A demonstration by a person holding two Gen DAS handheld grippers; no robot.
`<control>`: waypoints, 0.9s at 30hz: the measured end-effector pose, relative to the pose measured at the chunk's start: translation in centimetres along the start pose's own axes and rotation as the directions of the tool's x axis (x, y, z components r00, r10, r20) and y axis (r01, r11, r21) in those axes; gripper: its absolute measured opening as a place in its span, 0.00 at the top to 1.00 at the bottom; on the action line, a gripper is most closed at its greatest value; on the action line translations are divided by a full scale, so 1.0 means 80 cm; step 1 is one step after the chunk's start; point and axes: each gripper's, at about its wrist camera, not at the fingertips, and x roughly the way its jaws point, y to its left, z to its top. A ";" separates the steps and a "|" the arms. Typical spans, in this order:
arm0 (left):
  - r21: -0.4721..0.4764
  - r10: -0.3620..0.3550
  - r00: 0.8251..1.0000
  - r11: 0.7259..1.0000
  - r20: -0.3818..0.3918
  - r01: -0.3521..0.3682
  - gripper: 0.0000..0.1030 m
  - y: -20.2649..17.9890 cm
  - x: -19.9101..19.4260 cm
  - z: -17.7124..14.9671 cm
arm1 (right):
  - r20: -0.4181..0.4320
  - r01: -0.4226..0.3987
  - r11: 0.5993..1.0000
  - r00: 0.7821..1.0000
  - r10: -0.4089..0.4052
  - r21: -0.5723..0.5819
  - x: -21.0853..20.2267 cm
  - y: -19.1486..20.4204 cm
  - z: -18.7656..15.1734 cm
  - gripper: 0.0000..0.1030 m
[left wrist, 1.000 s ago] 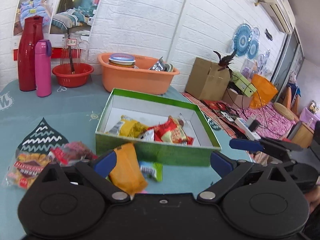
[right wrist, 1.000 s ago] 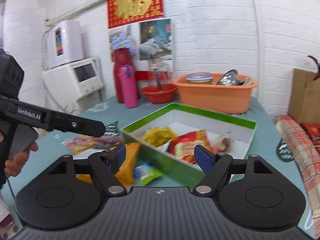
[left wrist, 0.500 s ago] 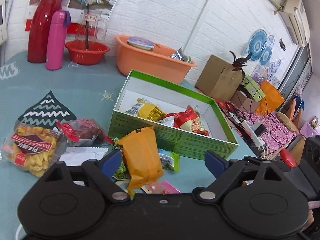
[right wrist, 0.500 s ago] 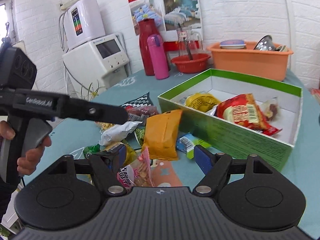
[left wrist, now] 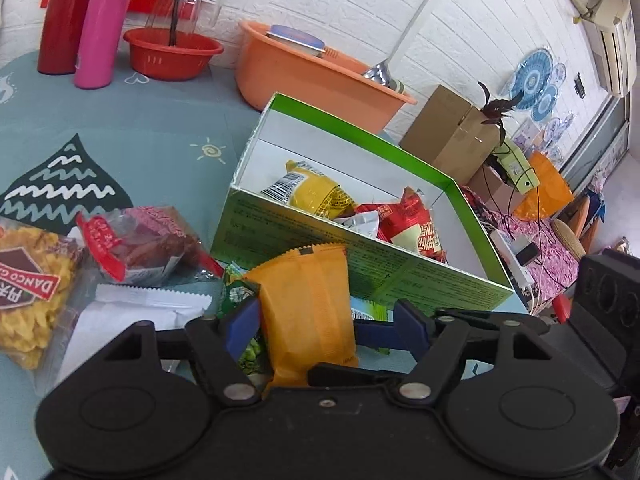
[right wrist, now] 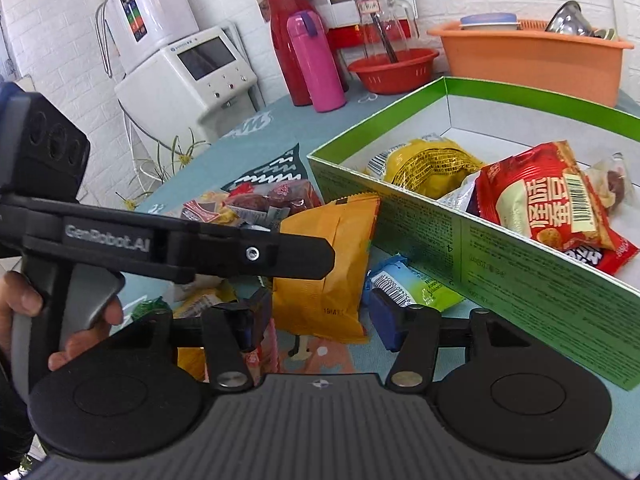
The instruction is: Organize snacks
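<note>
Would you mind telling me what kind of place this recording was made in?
Probably a lived-in home, likely a dining or living area: a cloth-covered table with thermos flasks and a plastic wash basin, a water dispenser by the white brick wall, and a wall air conditioner.

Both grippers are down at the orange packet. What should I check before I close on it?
1. Target reachable: orange packet leans on the green box front wall, top side uncovered: ok.
2. Aim of right gripper: its jaws have just been closing, the packet's lower end is between them, pads not pressing: ok.
3. One gripper per packet: left gripper is open and straddles the same packet: not ok.
4. Clearance between grippers: the left one reaches across just above the packet: not ok.
5. Room in the box: bare floor at the far end: ok.
6. Neighbouring blue-green packet free of the orange one: cannot tell.
</note>
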 end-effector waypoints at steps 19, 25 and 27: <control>0.132 0.029 0.997 0.990 0.077 -0.039 0.36 -0.057 -0.033 -0.005 | 0.032 0.021 0.999 0.999 -0.020 -0.029 -0.025 0.010 -0.004 0.44; 0.196 -0.020 0.990 0.980 0.140 -0.007 0.37 -0.100 -0.043 0.018 | 0.159 0.060 0.996 0.986 -0.047 -0.073 -0.078 0.013 0.012 0.45; 0.214 -0.038 0.989 0.977 0.144 0.006 0.37 -0.113 -0.037 0.026 | 0.186 0.081 0.994 0.980 -0.065 -0.077 -0.090 0.009 0.017 0.45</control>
